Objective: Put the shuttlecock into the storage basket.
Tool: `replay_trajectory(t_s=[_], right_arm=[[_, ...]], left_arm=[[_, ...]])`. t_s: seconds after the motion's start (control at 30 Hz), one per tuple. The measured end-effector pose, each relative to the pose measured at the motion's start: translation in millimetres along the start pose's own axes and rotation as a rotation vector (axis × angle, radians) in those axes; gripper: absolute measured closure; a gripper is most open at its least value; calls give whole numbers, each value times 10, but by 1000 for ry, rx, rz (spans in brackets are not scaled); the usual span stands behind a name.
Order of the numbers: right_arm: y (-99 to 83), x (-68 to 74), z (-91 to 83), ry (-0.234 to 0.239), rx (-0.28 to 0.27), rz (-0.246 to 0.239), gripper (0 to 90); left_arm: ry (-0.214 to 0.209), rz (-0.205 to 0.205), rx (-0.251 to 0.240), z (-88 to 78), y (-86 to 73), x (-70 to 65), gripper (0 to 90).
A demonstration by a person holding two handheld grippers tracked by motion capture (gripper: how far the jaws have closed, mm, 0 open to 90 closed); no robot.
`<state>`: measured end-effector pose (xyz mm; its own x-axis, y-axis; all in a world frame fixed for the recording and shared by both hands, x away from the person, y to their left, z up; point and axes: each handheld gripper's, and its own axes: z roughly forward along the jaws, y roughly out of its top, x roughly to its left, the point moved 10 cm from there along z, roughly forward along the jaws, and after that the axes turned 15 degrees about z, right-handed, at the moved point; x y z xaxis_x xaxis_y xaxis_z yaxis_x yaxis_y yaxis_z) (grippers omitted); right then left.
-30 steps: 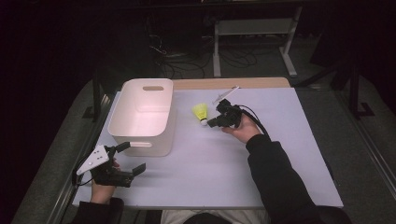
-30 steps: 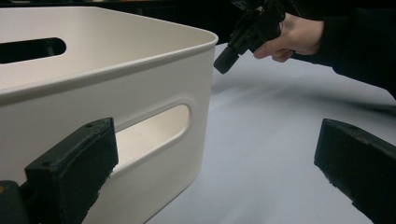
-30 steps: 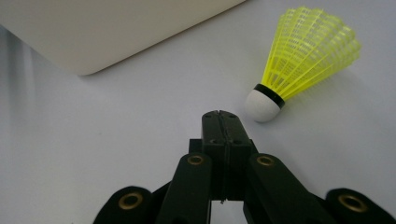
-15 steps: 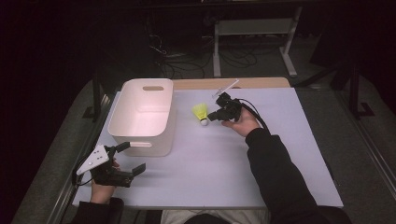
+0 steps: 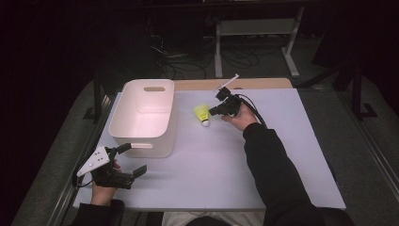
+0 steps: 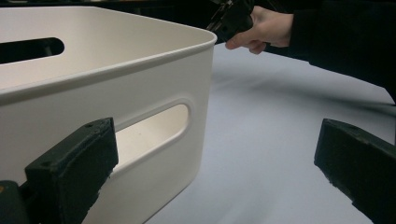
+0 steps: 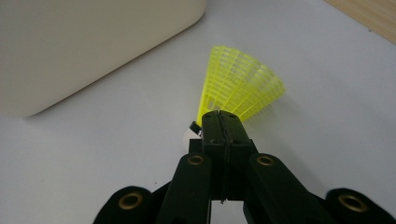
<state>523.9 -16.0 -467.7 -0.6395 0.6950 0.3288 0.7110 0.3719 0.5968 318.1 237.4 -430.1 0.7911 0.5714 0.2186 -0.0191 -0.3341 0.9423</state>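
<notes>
Right hand-held gripper (image 7: 223, 122): jaws fully closed, pads pressed flat together with nothing between them, tips just short of the shuttlecock (image 7: 240, 88). Shuttlecock lies on its side on the worktop (image 5: 282, 141) directly ahead of those tips; long axis runs roughly in line with the jaws, cork end nearest them, yellow skirt pointing away. Contact between tips and cork cannot be confirmed. Bin (image 5: 146, 117) stands beyond and to the left of the shuttlecock. Left hand-held gripper (image 5: 129, 160) rests far off at the bin's near corner, jaws wide apart, empty. Judgement: right hand is nearer; jaws must part before any grasp.
</notes>
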Motion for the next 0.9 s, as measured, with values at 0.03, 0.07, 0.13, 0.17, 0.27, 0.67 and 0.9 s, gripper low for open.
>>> replay_trajectory(t_s=[0.03,0.07,0.13,0.17,0.27,0.67,0.9], right_arm=[[6,-15,12,0,-6,6,886],[9,-36,23,0,-9,13,886],[13,-80,43,-1,-14,27,886],[10,-107,52,-1,-14,31,886],[10,-161,65,-3,-19,39,886],[11,-364,173,-25,-33,104,886],[-4,-418,300,-32,-28,131,886]], left_arm=[[0,1,0,1,-1,0,0],[0,1,1,1,-2,0,0],[-1,1,2,0,-3,-2,0],[-1,1,2,0,-3,-2,0],[-2,2,3,0,-4,-3,0],[-3,2,3,3,-5,-4,0],[-3,2,4,3,-6,-5,0]])
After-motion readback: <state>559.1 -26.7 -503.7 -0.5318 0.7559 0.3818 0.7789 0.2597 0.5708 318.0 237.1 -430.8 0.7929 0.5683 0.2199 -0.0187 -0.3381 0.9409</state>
